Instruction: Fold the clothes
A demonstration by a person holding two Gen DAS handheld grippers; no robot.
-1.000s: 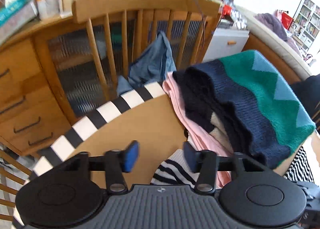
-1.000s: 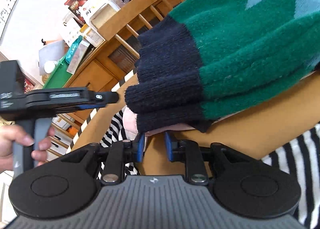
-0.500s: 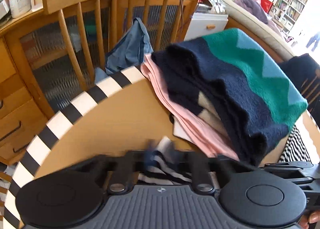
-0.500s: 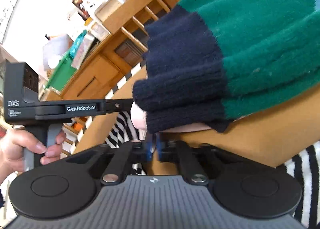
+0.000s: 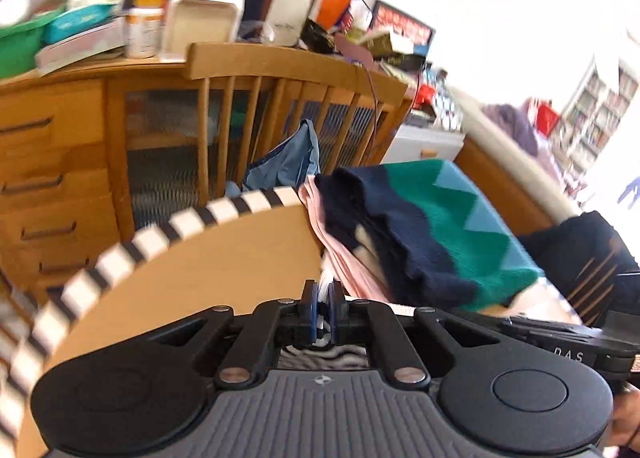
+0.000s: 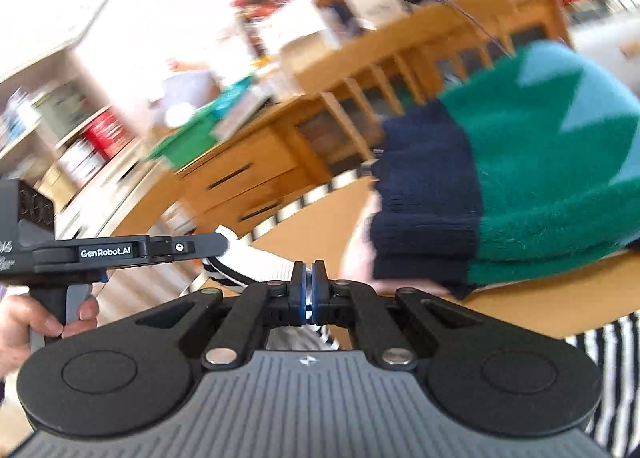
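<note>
**Both grippers pinch the striped garment: lift it evenly**

While both tools are pressed together on the same cloth, the good way is to keep them level with each other. In the left wrist view, the left gripper [image 5: 323,308] at 6 o'clock has its blue pads closed on a fold of white fabric with dark stripes, the striped garment [image 5: 322,356], which hangs partly under the tool body. In the right wrist view, the right gripper [image 6: 308,290] is also closed, with a thin light edge of cloth between the pads; the same garment runs from there toward 9 o'clock, where the other tool holds its far end.

My judgement is that the garment is being raised off the round table [image 5: 208,270]. For a clean fold, the two pinch points should be at matching corners and the cloth should be stretched between them, without sagging. Which corners are held, I cannot tell, because the views are blurred.

Farther, at 2 o'clock in the left view, a stack of folded clothes lies on the table: a pink piece [image 5: 348,270] below and a green and navy sweater [image 5: 432,226] on top. The lifted cloth passes just beside this stack, so it should not drag on it. Behind, at 12 o'clock, a wooden chair [image 5: 280,62] carries a blue cloth [image 5: 288,164].
</note>
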